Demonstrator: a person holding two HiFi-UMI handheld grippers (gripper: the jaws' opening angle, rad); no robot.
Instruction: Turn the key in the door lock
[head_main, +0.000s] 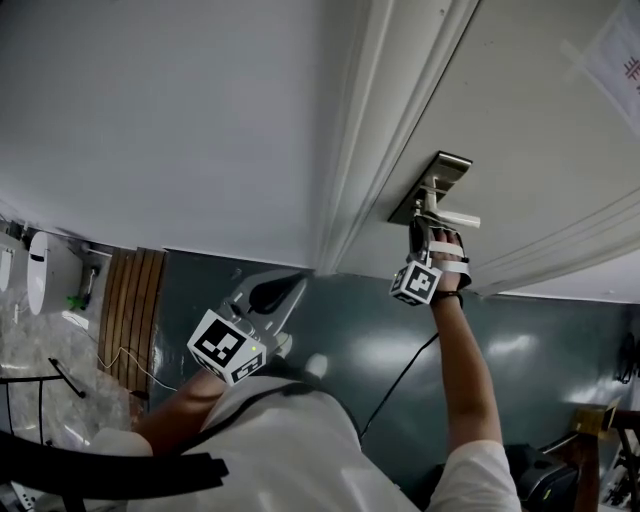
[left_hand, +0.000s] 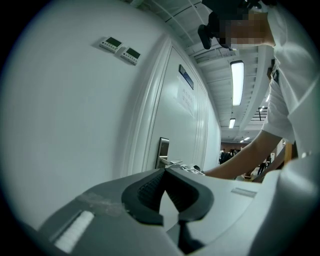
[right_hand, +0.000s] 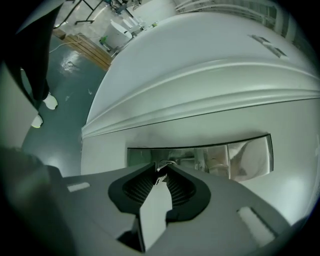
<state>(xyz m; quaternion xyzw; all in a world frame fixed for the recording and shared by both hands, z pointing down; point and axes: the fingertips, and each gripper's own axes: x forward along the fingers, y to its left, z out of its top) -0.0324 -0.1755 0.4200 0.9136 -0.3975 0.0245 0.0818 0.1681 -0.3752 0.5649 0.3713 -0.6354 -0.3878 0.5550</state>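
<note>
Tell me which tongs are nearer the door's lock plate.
Right. The right tongs are at the lock plate, closed on the key; the left tongs hang low by the person's chest.

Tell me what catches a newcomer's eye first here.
The right gripper sits right at the shiny lock plate on the white door, jaws pinched on a small metal key. The left gripper hangs shut and empty near the person's chest, apart from the door.

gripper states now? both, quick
Left gripper: shut, empty, away from the door.
Right gripper: shut on what looks like the key, at the lock plate.
</note>
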